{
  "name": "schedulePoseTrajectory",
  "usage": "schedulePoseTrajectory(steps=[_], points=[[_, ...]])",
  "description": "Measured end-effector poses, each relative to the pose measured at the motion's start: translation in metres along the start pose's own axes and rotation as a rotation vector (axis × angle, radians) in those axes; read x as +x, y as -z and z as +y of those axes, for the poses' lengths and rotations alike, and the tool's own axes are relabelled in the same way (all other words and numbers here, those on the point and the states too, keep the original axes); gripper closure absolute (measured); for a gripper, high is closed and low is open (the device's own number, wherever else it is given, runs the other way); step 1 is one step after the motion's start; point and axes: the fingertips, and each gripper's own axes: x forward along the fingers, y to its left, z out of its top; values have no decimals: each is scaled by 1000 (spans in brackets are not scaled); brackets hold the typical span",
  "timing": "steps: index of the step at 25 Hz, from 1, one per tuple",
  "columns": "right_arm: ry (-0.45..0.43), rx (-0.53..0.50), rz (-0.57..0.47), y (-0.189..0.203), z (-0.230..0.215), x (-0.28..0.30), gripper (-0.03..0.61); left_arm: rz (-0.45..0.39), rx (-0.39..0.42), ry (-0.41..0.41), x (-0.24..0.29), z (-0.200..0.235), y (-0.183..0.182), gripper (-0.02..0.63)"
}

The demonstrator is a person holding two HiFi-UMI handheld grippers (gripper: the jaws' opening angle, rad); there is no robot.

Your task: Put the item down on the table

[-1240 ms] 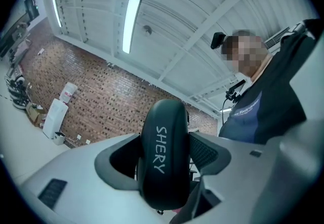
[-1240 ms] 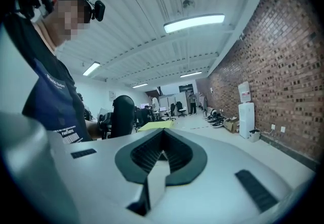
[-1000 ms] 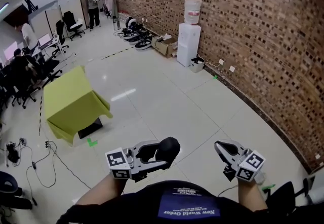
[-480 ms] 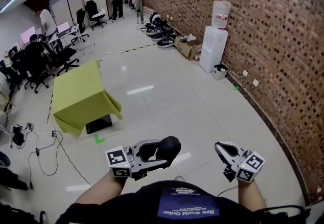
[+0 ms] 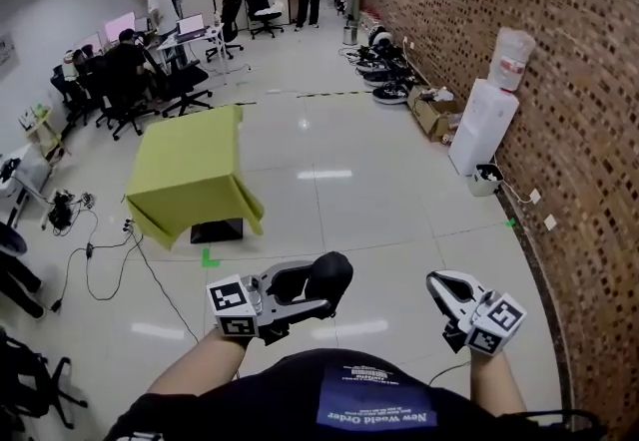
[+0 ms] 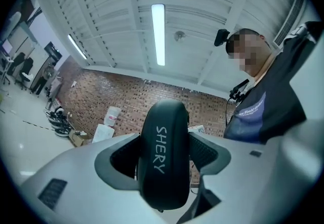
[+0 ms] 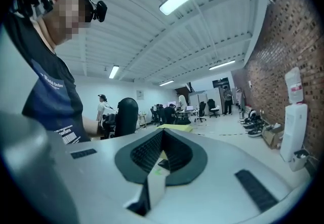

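While the yellow-draped desk (image 5: 190,175) is standing well ahead, our left gripper (image 5: 318,291) is clamping the black case (image 6: 164,157) in its jaws — we are judging an approach is needed before lowering; the jaws of our right gripper (image 5: 437,284) are sitting together, empty.

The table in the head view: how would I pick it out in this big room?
From the brick wall on the right, look left across the pale tiled floor. The table stands alone there, the only one draped in a yellow-green cloth, unlike the office desks beyond it.
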Motion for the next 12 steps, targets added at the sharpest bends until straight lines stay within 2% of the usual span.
schedulePoseTrajectory(steps=[6, 12], points=[[-61, 15, 20, -2, -43, 54, 591, -19, -6, -68, -4, 54, -14, 316], [-102, -14, 30, -20, -67, 148, 591, -48, 38, -91, -40, 131, -46, 316]])
